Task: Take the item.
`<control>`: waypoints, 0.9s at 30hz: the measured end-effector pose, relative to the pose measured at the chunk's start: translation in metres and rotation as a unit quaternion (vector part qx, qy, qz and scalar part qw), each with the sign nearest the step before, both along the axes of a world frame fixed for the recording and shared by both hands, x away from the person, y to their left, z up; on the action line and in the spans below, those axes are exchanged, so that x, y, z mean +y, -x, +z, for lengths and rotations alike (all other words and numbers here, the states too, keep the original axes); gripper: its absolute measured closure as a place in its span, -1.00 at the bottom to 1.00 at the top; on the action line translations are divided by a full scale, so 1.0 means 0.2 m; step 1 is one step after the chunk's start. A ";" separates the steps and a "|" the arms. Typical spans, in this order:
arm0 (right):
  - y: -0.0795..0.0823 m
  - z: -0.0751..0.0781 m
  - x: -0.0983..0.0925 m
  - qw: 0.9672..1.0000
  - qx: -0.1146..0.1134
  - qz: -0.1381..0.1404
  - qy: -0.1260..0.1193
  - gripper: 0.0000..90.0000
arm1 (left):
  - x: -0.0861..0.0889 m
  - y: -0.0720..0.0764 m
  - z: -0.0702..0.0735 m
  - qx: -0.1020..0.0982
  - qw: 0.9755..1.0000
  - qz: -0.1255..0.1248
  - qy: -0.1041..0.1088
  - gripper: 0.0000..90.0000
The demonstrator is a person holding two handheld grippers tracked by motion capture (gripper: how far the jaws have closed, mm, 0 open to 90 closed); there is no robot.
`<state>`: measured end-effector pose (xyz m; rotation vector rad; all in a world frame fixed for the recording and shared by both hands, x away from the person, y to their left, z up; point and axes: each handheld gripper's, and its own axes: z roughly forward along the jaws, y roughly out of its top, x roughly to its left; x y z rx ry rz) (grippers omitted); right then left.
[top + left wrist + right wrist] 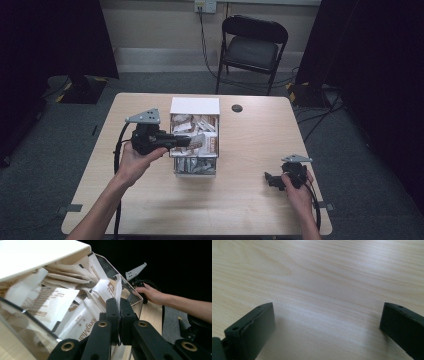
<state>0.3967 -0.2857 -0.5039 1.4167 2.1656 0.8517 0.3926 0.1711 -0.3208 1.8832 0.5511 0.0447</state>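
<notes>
— What's your left gripper (117, 305) doing?

— I've got it clamped on a paper packet (115, 288), pinching the packet's edge between the two pads. The packet stands up out of the clear box (195, 167), among the other packets (62, 302) piled inside.

— Where's the box on the table (150, 205)?

— Around the middle, closer to the far edge than to mine. Its white lid (194, 105) is tipped back on the far side. My left hand (135, 160) comes at it from the left, over the box's left wall.

— And your right gripper (327, 322)?

— Its jaws are spread wide with nothing between them, just bare wood below. My right hand (297, 186) rests it near the table's right corner on my side, well apart from the box.
</notes>
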 end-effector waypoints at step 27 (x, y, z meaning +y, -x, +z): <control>0.00 0.00 0.00 1.000 0.000 0.000 0.000 -1.00 | 0.07 0.04 0.08 -0.021 0.999 0.016 0.031 0.96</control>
